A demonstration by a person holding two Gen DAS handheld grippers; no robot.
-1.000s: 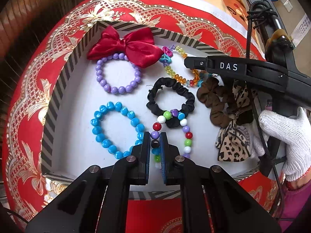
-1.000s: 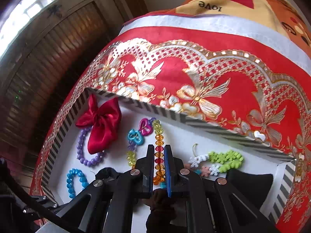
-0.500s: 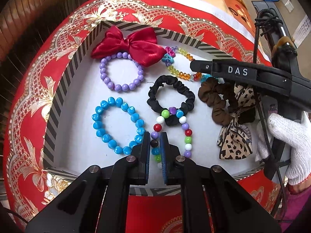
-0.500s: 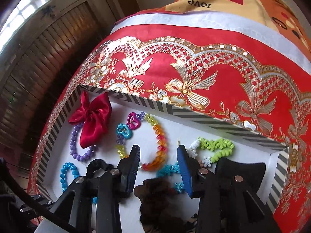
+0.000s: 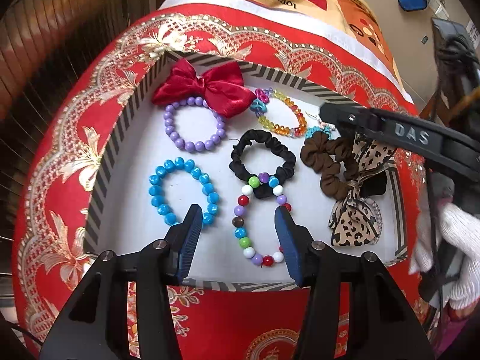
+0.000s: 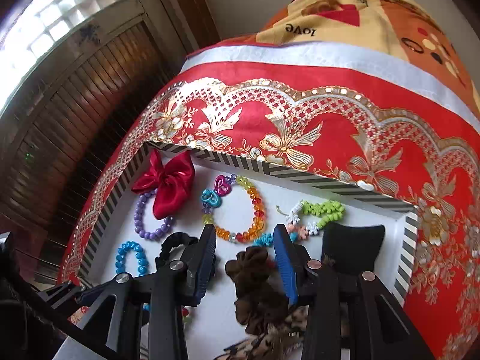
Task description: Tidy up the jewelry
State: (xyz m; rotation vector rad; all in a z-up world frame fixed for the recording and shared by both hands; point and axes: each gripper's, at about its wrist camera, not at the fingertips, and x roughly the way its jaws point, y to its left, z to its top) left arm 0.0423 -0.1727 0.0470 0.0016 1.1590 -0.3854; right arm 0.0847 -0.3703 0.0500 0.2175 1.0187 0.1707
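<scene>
A glossy red cloth with gold lace and bow embroidery (image 6: 300, 126) covers the surface. Along its far edge runs a white satin band (image 6: 330, 57). Beyond that band lies a cream and orange blanket printed with the word "love" (image 6: 360, 9). Left of the red cloth stands a dark brown louvred wooden shutter (image 6: 78, 96), with a bright frosted-glass window (image 6: 51, 15) above it.
</scene>
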